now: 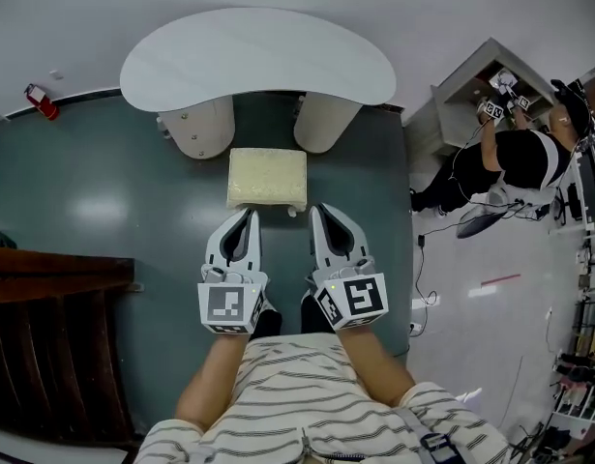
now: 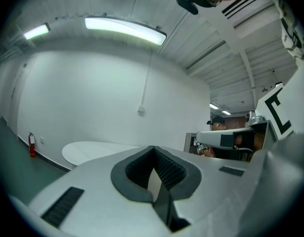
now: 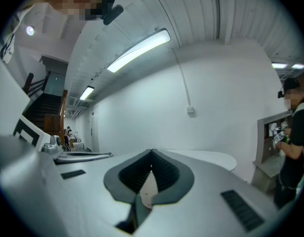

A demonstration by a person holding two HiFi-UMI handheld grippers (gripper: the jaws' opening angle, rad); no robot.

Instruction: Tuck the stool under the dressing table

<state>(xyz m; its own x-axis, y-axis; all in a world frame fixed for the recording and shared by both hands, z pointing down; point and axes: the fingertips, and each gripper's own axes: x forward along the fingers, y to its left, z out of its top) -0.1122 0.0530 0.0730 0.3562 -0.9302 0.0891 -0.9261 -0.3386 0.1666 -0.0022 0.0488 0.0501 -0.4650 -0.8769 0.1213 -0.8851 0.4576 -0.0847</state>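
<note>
In the head view a cream cushioned stool (image 1: 267,178) stands on the dark green floor just in front of the white kidney-shaped dressing table (image 1: 257,58), between its two rounded legs. My left gripper (image 1: 245,215) and right gripper (image 1: 321,213) are held side by side, level, their tips right at the stool's near edge. Both are shut with nothing between the jaws. The left gripper view shows the closed left gripper (image 2: 156,174) with the tabletop (image 2: 92,151) beyond it. In the right gripper view the tabletop (image 3: 211,158) lies past the closed right gripper (image 3: 148,181).
A dark wooden staircase (image 1: 45,336) rises at the left. A red fire extinguisher (image 1: 42,101) sits by the back wall. At the right a person (image 1: 515,158) works at a grey cabinet (image 1: 471,80), with cables and clutter on the pale floor (image 1: 490,288).
</note>
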